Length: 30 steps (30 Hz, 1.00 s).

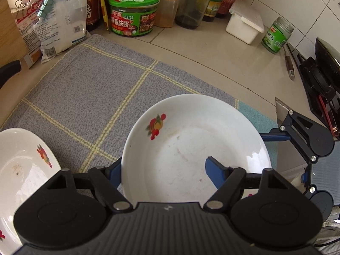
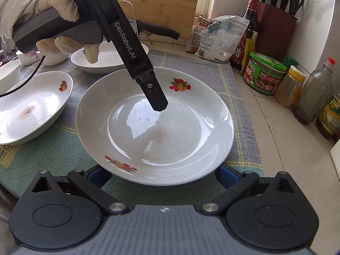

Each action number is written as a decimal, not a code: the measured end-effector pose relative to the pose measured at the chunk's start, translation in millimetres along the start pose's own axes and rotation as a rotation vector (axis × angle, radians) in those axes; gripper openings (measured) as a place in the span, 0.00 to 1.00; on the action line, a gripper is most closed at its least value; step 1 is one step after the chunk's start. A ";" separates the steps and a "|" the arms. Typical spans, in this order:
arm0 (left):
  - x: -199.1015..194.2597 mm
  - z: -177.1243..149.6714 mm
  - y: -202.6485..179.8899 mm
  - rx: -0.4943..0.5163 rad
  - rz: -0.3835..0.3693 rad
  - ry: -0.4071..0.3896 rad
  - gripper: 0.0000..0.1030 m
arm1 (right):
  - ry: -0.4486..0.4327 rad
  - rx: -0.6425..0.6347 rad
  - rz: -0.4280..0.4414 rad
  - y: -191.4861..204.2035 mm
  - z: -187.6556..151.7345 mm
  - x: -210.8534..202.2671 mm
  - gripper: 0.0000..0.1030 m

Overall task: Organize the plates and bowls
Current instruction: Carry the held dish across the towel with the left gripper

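Left wrist view, nearest first: the left gripper [image 1: 164,167] straddles the rim of a white glazed plate [image 1: 191,138]. One blue finger sits outside the rim and the other lies over the smooth well. Whether the pads press on the plate, I cannot tell.

The plate is round and shallow, printed with small fruit motifs, and sits over a woven grey checked cloth [image 1: 85,95]. A second plate [image 1: 21,170] of the same pattern lies to its left on the cloth. Further back stand a green-lidded jar [image 1: 133,14] and a stove [image 1: 318,80] at the right edge.

Only the right wrist view shows the right gripper [image 2: 162,176] from behind. Its jaws are spread wide, with both blue fingers tucked under the plate's near rim.

That view alone also shows the gloved hand [image 2: 57,6] on the left gripper's handle, small white bowls [image 2: 51,58] behind it, and a dark red knife block [image 2: 276,31] by the tiled wall.
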<state>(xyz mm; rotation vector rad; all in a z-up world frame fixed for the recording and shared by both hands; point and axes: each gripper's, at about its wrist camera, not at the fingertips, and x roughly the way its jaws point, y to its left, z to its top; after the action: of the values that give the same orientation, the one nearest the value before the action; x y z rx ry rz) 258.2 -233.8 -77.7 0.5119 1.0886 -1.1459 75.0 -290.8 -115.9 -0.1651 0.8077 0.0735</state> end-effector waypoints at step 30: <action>31.5 47.7 34.2 -0.011 0.082 -0.077 0.75 | 0.004 -0.011 -0.044 -48.3 34.5 46.9 1.00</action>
<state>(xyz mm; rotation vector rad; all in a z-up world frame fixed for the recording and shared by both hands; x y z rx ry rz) 309.7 -273.7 -91.5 0.4960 0.9984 -1.0786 138.1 -332.2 -120.7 -0.1934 0.8070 0.0367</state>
